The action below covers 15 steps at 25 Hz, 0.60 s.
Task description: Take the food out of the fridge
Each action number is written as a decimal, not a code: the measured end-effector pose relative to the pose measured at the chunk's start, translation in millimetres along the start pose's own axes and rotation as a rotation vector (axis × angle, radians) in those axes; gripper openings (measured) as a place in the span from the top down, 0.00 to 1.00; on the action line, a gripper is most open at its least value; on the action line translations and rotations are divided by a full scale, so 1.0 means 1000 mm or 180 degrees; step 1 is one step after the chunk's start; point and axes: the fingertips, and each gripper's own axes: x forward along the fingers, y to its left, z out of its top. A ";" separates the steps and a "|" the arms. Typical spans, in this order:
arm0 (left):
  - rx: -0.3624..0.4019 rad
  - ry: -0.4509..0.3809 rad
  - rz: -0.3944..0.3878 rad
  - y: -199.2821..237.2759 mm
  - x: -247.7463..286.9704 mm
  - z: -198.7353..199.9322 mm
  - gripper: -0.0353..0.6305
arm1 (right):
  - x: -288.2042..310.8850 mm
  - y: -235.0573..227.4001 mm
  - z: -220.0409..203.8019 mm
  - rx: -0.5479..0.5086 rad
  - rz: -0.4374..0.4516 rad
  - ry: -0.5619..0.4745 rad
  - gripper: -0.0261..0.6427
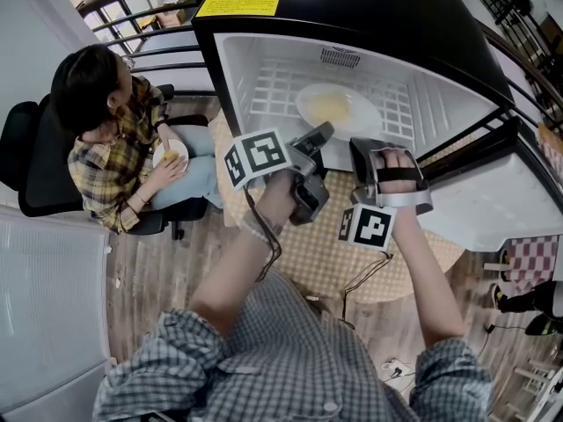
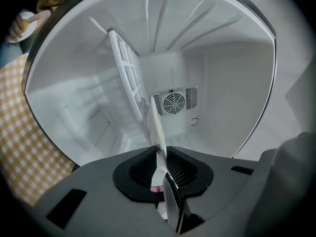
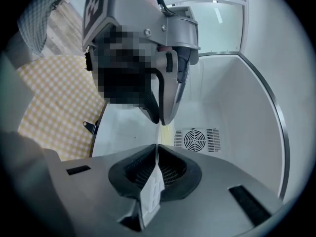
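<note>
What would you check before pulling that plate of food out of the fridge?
1. Fridge open, way out clear: ok.
2. Left gripper closed on the rim of the plate: ok.
3. Food sits near the plate's middle: ok.
4. Right gripper empty, jaws together, beside the left one: ok.
5. Grip firm enough for one-sided lifting: cannot tell.

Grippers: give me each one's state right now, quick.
Left gripper: jaws closed on the rim of the plate.
Right gripper: jaws closed, nothing seen between them.
</note>
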 end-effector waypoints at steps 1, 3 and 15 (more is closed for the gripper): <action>0.0006 0.0003 -0.0014 0.000 0.000 -0.001 0.85 | -0.001 0.001 0.000 0.0000 -0.0002 0.0011 0.93; 0.0022 0.0018 -0.0040 0.000 -0.001 -0.004 0.86 | -0.004 0.004 0.000 0.0003 -0.0006 0.0037 0.93; -0.0050 0.0118 -0.0195 -0.004 -0.018 -0.041 0.88 | -0.042 0.026 -0.002 0.0094 -0.0099 0.0126 0.93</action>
